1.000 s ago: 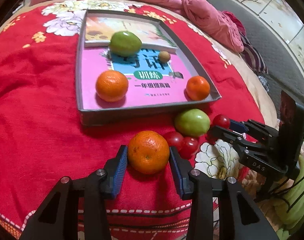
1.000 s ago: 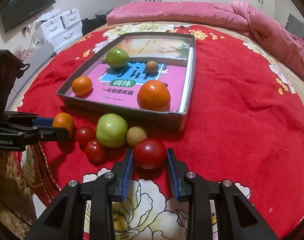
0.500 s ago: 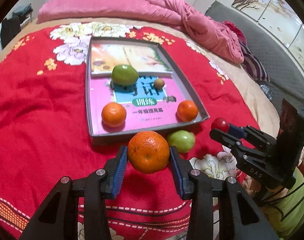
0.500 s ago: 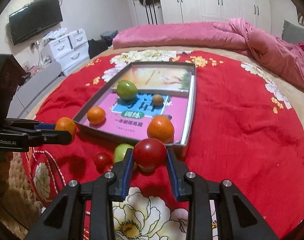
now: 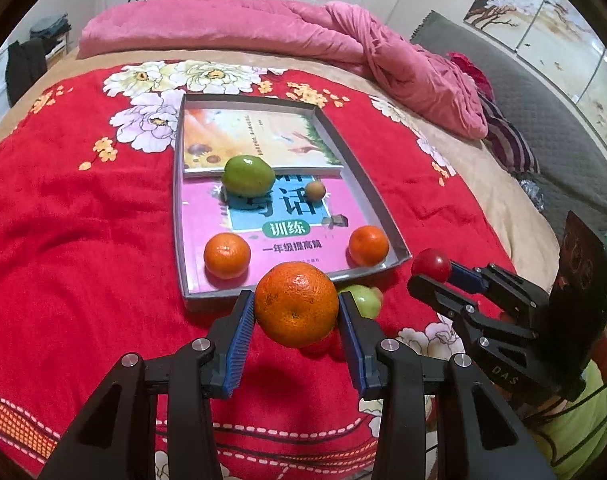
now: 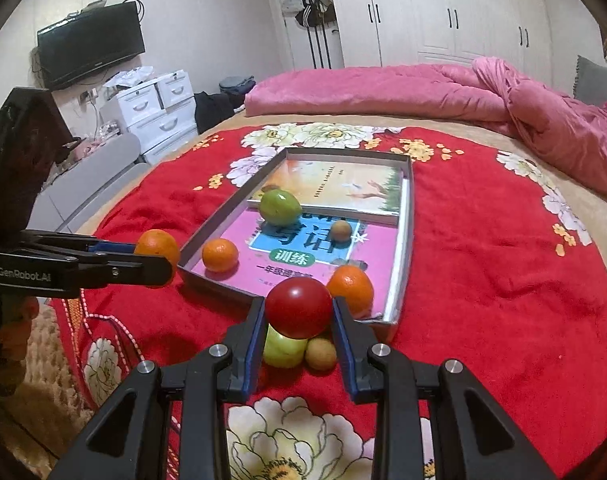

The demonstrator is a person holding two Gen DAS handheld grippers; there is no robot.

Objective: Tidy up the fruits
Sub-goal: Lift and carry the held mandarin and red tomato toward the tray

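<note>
Here, left gripper (image 5: 296, 312) pinching a large orange (image 5: 296, 305) clear of the red blanket (image 5: 83, 240), right gripper (image 6: 298, 314) pinching a red tomato (image 6: 298, 307), grey tray (image 5: 387, 216) at twelve o'clock holding two smaller oranges (image 5: 227, 255), green fruit (image 5: 248, 175), small brown fruit (image 5: 315, 191).

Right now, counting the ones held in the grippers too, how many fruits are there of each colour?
Orange fruits: 3
Green fruits: 2
Small brown fruits: 2
Red fruit: 1
Total: 8 in view; more may lie hidden behind the held ones.
</note>
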